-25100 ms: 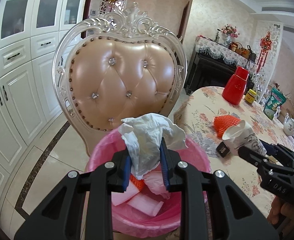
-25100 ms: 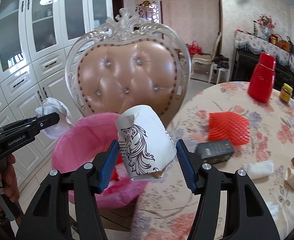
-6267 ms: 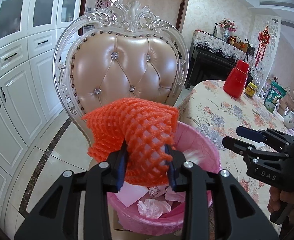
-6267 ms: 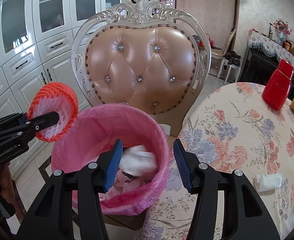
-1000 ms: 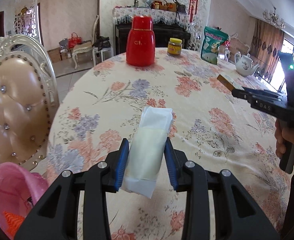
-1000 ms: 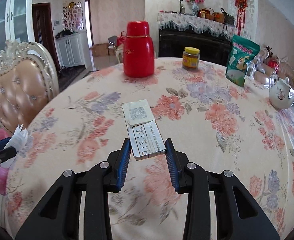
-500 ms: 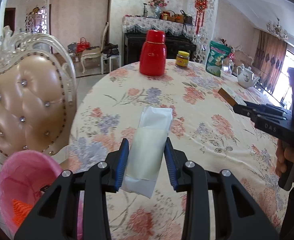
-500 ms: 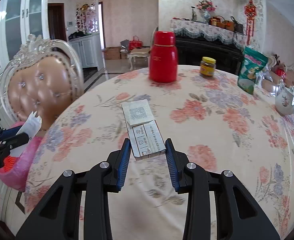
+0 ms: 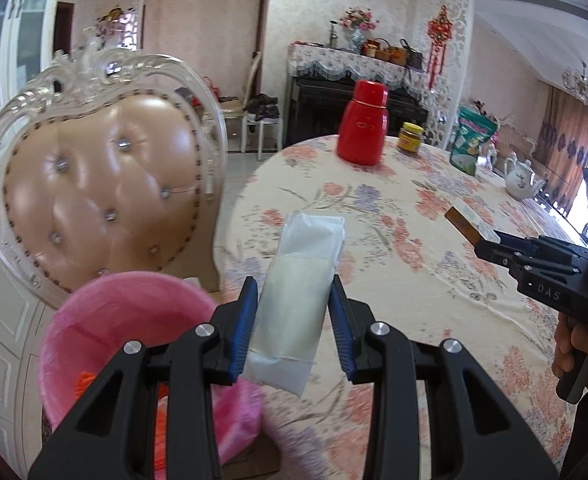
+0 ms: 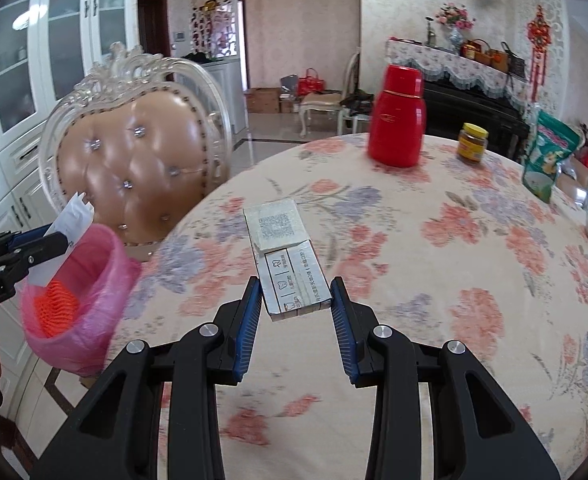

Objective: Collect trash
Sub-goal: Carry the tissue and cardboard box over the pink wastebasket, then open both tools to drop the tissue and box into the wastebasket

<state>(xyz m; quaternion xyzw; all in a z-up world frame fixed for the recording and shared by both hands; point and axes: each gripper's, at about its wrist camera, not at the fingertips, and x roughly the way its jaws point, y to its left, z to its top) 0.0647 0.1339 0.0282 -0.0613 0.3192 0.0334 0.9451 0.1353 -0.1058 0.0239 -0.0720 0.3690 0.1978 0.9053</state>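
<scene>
My left gripper [image 9: 292, 320] is shut on a white plastic packet [image 9: 300, 292], held in the air just right of the pink-lined trash bin [image 9: 125, 320]; it also shows in the right wrist view [image 10: 69, 224]. My right gripper [image 10: 296, 312] is shut on a flat white cardboard box [image 10: 285, 256] with a printed code, held above the floral table [image 10: 454, 280]. That box also shows in the left wrist view [image 9: 470, 226]. The bin in the right wrist view [image 10: 81, 300] holds orange foam netting [image 10: 55, 304].
A tufted pink chair [image 9: 101, 200] stands behind the bin. On the far side of the table stand a red thermos [image 10: 396, 116], a yellow-lidded jar [image 10: 472, 142], a green snack bag [image 10: 546, 160] and a white teapot [image 9: 520, 180]. White cabinets [image 10: 9, 100] line the left wall.
Both grippers have swung left with their loads. The bin and chair have come further into both views, and the left gripper's packet now sits close beside the bin's rim.
</scene>
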